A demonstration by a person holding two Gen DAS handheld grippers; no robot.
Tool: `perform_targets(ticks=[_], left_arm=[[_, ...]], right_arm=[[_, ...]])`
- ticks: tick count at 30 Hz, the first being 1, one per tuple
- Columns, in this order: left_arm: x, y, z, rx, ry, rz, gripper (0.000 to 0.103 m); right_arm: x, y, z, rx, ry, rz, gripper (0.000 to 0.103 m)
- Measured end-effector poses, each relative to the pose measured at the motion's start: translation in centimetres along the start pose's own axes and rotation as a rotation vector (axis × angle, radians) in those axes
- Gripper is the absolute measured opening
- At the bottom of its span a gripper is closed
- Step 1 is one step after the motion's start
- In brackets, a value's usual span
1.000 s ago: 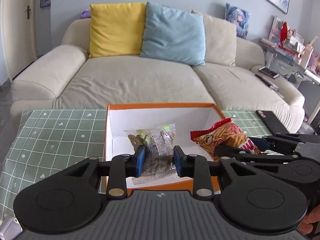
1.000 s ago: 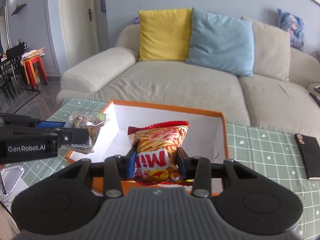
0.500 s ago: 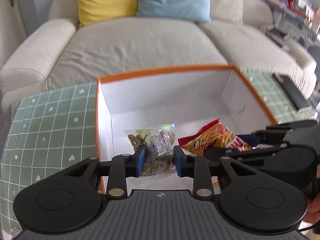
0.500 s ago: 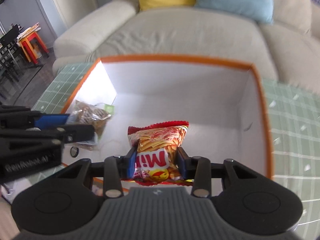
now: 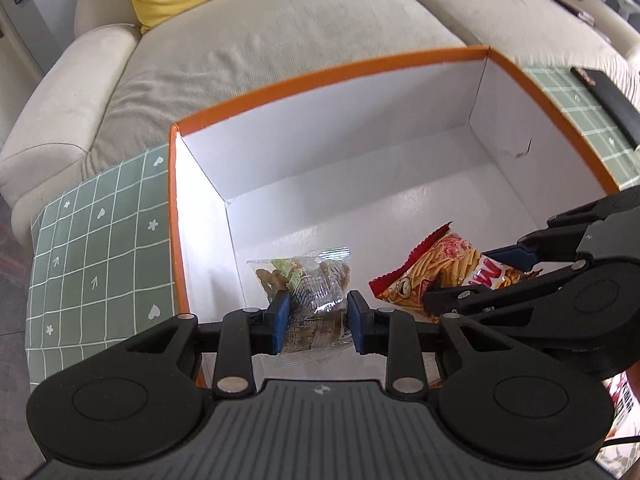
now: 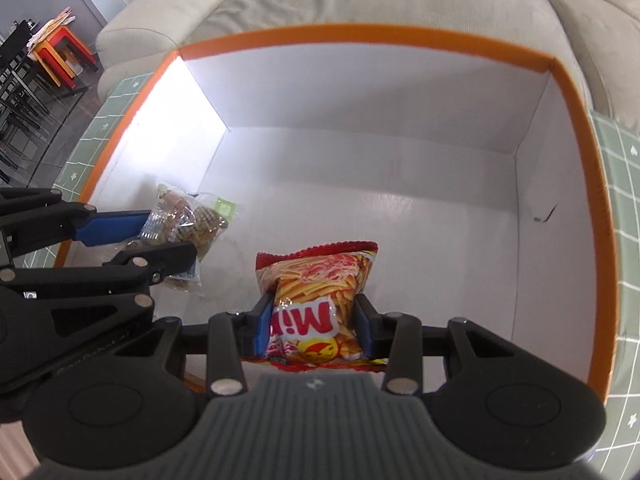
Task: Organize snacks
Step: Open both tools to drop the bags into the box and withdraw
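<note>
Left wrist view first: the left gripper (image 5: 316, 320) was closed down on a clear bag (image 5: 310, 284) of brownish-green snacks, blue pads squeezing it from both sides. The bag hung inside the box (image 5: 328, 70), toward the 7 o'clock corner of the white floor, and I honestly couldn't tell if its bottom was touching. At 3 o'clock the right gripper (image 5: 480, 276) came in sideways with the red chip bag (image 5: 436, 270) pinched in it. The two bags were near each other but apart. A green checked cloth (image 5: 100, 248) showed at 9 o'clock, a sofa (image 5: 280, 28) at 12, and a dark flat thing (image 5: 608, 100) lay on the cloth at 2.

Right wrist view: the right gripper (image 6: 310, 326) was clamped narrow on the chip bag (image 6: 320, 292), held upright at 6 o'clock over the box floor, with plenty of bare white floor out to 12 and 3. The left gripper (image 6: 154, 240) sat at 9 o'clock, closed on the clear bag (image 6: 188, 224) next to the bright left wall.

What could go sideways, I'd guess: both tools were crowded at the near edge, so opening together could knock fingers or drop one bag onto the other. The chip bag is puffy, so a hard squeeze might crush the chips or pop it. Let go too high and either bag could flop against a wall.
</note>
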State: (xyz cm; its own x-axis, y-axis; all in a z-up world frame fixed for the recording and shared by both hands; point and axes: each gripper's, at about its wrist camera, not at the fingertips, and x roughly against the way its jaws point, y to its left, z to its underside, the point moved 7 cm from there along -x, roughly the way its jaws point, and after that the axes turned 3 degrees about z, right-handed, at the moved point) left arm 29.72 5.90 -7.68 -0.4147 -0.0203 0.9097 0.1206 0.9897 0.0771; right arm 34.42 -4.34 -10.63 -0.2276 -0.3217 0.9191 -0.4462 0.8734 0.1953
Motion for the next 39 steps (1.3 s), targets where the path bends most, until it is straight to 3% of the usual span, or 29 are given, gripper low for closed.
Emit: perform_targets(ticks=[15,23,25,31,39], left_arm=[[-0.3,0.3,0.4,0.003,0.011,-0.041,0.035],[2.1,0.8,0.1,0.026,-0.049,-0.066,0.06],[3.5,0.8,0.0,0.043,-0.098,-0.059,0.064],[7.6,0.4,-0.4,0.091,-0.257,-0.043,0.066],[12.2,-1.1,0.8,0.127,-0.385,0.036,0.065]], right_arm=[[-1.2,-0.2,-0.5,-0.022,0.047,0.023,0.043],[0.2,-0.6,-0.8,-0.03,0.03,0.092,0.065],[1.3,-0.6,-0.9,-0.033,-0.003,0.106,0.065],[6.5,-1.2,-1.0,-0.084,-0.209,0.149,0.065],[11.4,-0.5,1.1,-0.078,-0.375,0.156,0.065]])
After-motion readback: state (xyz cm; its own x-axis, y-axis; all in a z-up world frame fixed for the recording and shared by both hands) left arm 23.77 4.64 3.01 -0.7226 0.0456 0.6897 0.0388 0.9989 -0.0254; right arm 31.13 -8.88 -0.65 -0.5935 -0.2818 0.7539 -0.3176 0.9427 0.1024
